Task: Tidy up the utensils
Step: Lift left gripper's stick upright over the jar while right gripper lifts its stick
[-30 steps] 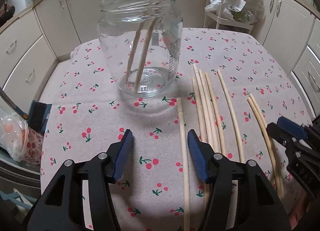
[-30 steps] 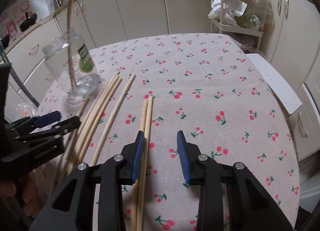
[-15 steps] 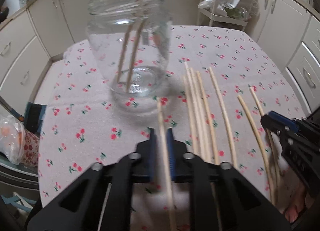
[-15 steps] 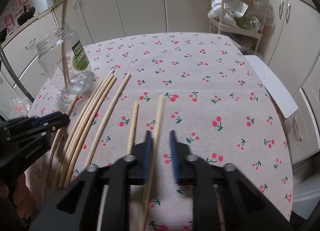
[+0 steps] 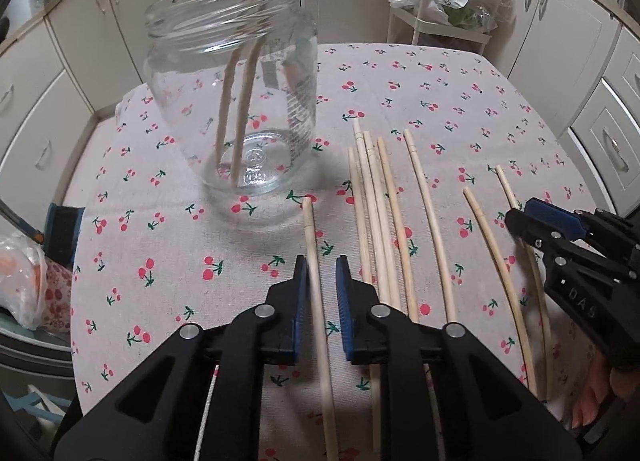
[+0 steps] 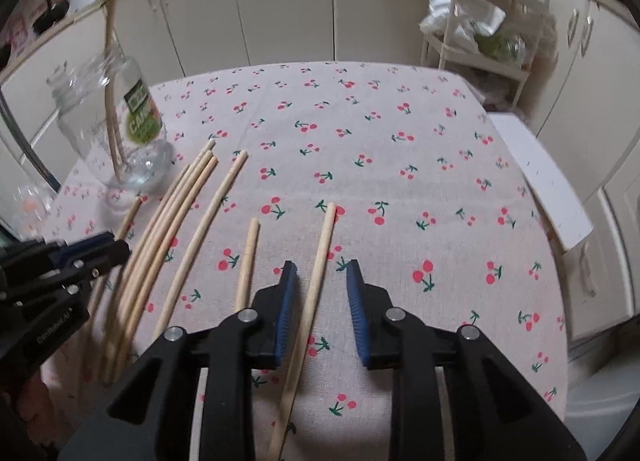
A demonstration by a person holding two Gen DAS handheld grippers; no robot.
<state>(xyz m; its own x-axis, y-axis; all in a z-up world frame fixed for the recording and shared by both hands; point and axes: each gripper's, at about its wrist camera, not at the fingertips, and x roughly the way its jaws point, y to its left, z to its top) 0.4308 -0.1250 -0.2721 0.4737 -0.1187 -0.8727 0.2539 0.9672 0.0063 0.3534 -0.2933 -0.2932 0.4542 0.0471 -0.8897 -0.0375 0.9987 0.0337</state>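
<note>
On the cloth [image 5: 160,241], the left gripper [image 5: 321,277] and right gripper [image 6: 319,285] each straddle a chopstick [image 5: 310,229], fingers just eased slightly apart, so clamp squarely before lifting toward the jar [image 5: 232,101].

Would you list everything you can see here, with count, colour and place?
jar: 1, clear glass, green label, rear left of the table
sticks in jar: 2, pale wood, leaning inside
sticks on cloth: 8, pale wood, lying flat right of the jar
cloth: 1, white with red cherries, covering the table
cabinets: cream, around the table
rack: 1, white, holding bags, behind the table
bag: 1, clear plastic, orange inside, off the left edge
left gripper: 1, black, blue pads; jaws just reopened slightly, around a stick, not pressing
right gripper: 1, same colours, likewise around another stick
</note>
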